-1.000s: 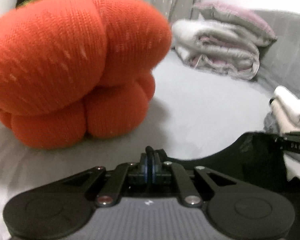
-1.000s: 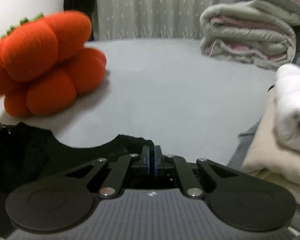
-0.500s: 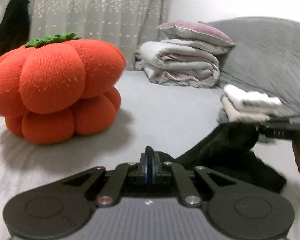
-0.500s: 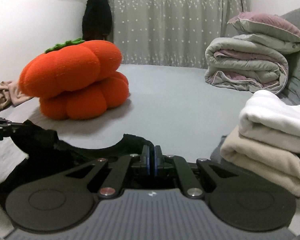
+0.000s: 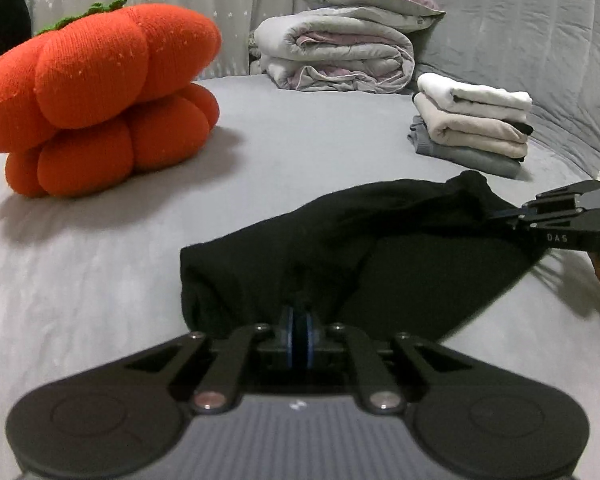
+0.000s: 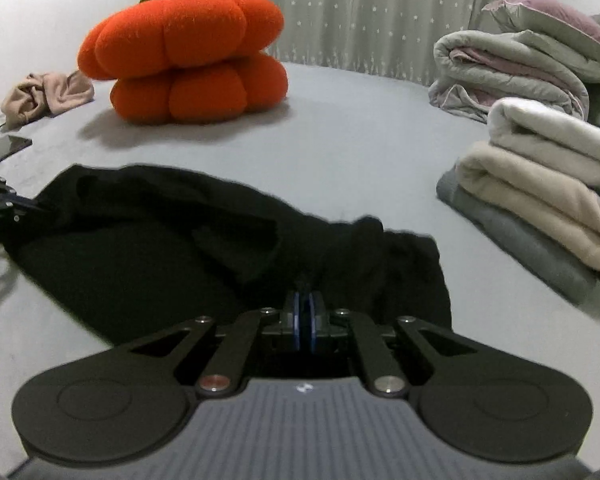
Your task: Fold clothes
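A black garment lies spread across the grey bed, its near edge bunched at my left gripper. Its blue pads are nearly together and starting to part, with the black cloth still pinched between them. At the right edge of that view my right gripper pinches the garment's far corner. In the right wrist view the garment reaches my right gripper, whose jaws are also opening slightly on the cloth. My left gripper holds the other end.
A stack of folded clothes sits right of the garment. A big orange pumpkin cushion stands at the back left. A rolled duvet and a pillow lie against the headboard. A pink cloth and a phone lie far left.
Both grippers have drawn back from the cushion and sunk, bringing the black garment down flat on the bed. The pads of both show a slightly wider gap.
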`<action>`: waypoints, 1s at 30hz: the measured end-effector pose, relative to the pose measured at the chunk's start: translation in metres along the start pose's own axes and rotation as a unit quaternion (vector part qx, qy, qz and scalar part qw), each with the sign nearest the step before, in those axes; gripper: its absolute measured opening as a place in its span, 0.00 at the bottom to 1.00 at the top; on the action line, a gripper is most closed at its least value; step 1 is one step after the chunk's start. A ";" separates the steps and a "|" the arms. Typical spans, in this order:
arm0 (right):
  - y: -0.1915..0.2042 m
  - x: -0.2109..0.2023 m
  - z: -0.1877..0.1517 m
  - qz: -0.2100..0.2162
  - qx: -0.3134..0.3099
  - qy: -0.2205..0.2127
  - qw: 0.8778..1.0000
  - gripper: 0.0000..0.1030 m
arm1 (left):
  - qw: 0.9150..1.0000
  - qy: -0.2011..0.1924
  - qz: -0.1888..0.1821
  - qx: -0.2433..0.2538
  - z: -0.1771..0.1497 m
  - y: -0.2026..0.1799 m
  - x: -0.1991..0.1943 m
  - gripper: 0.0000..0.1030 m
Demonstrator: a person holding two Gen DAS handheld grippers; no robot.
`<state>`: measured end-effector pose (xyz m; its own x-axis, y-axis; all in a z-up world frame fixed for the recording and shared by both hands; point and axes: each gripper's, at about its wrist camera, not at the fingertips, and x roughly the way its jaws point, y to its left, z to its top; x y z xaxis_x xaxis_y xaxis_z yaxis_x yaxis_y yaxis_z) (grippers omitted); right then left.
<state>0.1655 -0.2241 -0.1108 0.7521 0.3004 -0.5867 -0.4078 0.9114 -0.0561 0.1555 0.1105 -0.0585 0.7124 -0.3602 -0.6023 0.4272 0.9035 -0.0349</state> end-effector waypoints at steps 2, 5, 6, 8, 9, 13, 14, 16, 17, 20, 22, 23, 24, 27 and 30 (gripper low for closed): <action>-0.002 -0.005 0.002 0.005 0.009 0.000 1.000 0.12 | 1.000 -0.005 -0.003 0.006 0.003 -0.004 -0.007 0.17; -0.003 -0.016 0.003 0.013 0.015 -0.005 1.000 0.14 | 1.000 -0.021 -0.010 0.008 0.005 -0.009 -0.017 0.35; -0.002 -0.019 0.002 0.016 0.015 -0.007 1.000 0.16 | 1.000 -0.025 -0.014 0.005 0.007 -0.011 -0.018 0.37; 0.001 -0.023 0.003 0.025 0.011 -0.011 1.000 0.26 | 0.999 -0.025 -0.021 -0.004 0.012 -0.012 -0.016 0.38; 0.003 -0.024 0.003 0.028 0.007 -0.014 0.999 0.37 | 0.999 -0.025 -0.024 -0.008 0.015 -0.013 -0.014 0.39; 0.014 -0.025 0.005 0.039 -0.009 -0.024 0.999 0.38 | 0.999 -0.030 -0.030 -0.015 0.022 -0.019 -0.007 0.39; 0.017 -0.025 0.006 0.043 -0.014 -0.026 0.999 0.38 | 0.999 -0.032 -0.033 -0.015 0.023 -0.021 -0.006 0.39; 0.024 -0.026 0.008 0.056 -0.025 -0.030 0.998 0.38 | 0.999 -0.031 -0.040 -0.016 0.025 -0.024 -0.004 0.39; 0.027 -0.026 0.010 0.062 -0.033 -0.031 0.997 0.38 | 0.999 -0.027 -0.041 -0.018 0.025 -0.025 -0.001 0.39; 0.036 -0.020 0.011 0.072 -0.053 -0.025 0.996 0.38 | 0.999 -0.022 -0.028 -0.035 0.027 -0.022 0.009 0.38; 0.041 -0.015 0.010 0.074 -0.063 -0.019 0.995 0.38 | 0.998 -0.025 -0.014 -0.048 0.028 -0.020 0.013 0.37; 0.043 -0.012 0.010 0.076 -0.068 -0.016 0.995 0.38 | 0.998 -0.029 -0.006 -0.052 0.029 -0.019 0.014 0.36; 0.045 -0.009 0.009 0.076 -0.073 -0.012 0.994 0.38 | 0.998 -0.030 0.001 -0.055 0.030 -0.019 0.016 0.35; 0.048 0.002 0.006 0.071 -0.085 0.005 0.994 0.35 | 0.999 -0.020 0.005 -0.050 0.030 -0.020 0.024 0.35; 0.045 0.002 0.005 0.061 -0.091 0.005 0.994 0.08 | 0.999 -0.014 0.007 -0.038 0.030 -0.024 0.027 0.02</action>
<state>0.1514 -0.1809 -0.1104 0.6870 0.4016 -0.6055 -0.5827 0.8024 -0.1290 0.1815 0.0720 -0.0501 0.7339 -0.3536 -0.5800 0.3753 0.9227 -0.0877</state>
